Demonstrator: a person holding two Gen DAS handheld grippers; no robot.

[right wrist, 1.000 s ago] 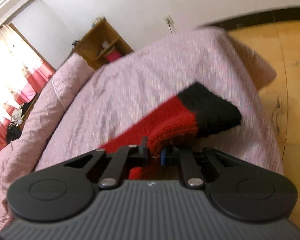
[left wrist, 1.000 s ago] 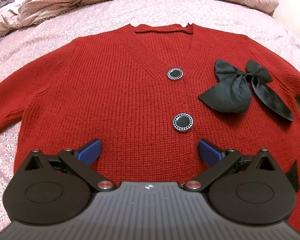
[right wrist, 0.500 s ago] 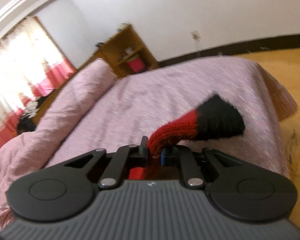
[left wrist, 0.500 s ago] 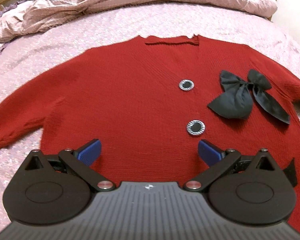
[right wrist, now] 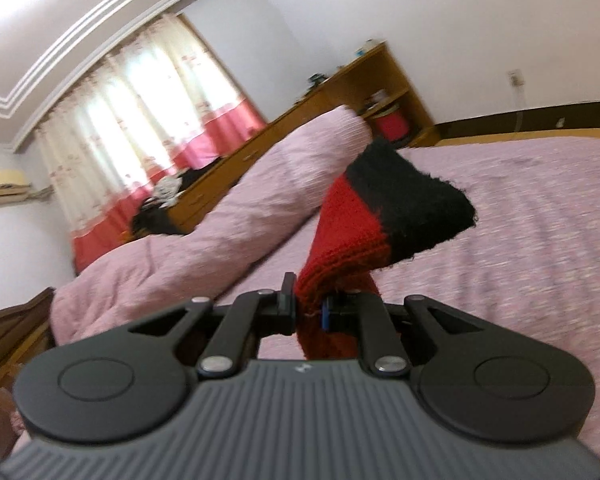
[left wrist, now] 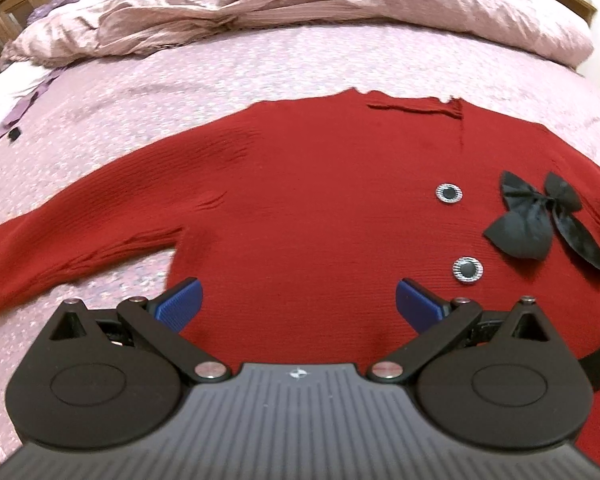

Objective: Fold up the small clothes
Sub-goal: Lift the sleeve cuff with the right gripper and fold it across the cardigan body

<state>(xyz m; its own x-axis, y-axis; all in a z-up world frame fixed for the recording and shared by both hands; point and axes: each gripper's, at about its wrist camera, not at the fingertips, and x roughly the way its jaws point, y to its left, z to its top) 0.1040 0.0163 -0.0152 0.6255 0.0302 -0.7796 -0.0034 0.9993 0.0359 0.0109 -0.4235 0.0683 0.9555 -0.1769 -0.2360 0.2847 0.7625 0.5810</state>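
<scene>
A red knit cardigan [left wrist: 320, 208] lies face up on the pink bedspread [left wrist: 220, 80], with two silver-rimmed buttons [left wrist: 449, 193] and a black bow [left wrist: 540, 216] on its right side. Its left sleeve [left wrist: 60, 248] stretches out to the left. My left gripper [left wrist: 298, 306] hovers open above the lower hem, nothing between its blue pads. In the right wrist view my right gripper [right wrist: 310, 310] is shut on the other red sleeve [right wrist: 340, 240], lifted off the bed, its black cuff [right wrist: 412, 208] sticking up past the fingers.
A rumpled pink duvet [left wrist: 340, 4] lies along the head of the bed. In the right wrist view a rolled duvet [right wrist: 220, 224] lies left, a wooden shelf unit [right wrist: 380, 92] stands against the wall, curtains [right wrist: 152, 92] hang behind, and wooden floor lies past the bed's edge.
My left gripper drew back and to the left, so the cardigan sits farther right in its view. My right gripper rose and tilted up, lifting the sleeve with its black cuff off the bed.
</scene>
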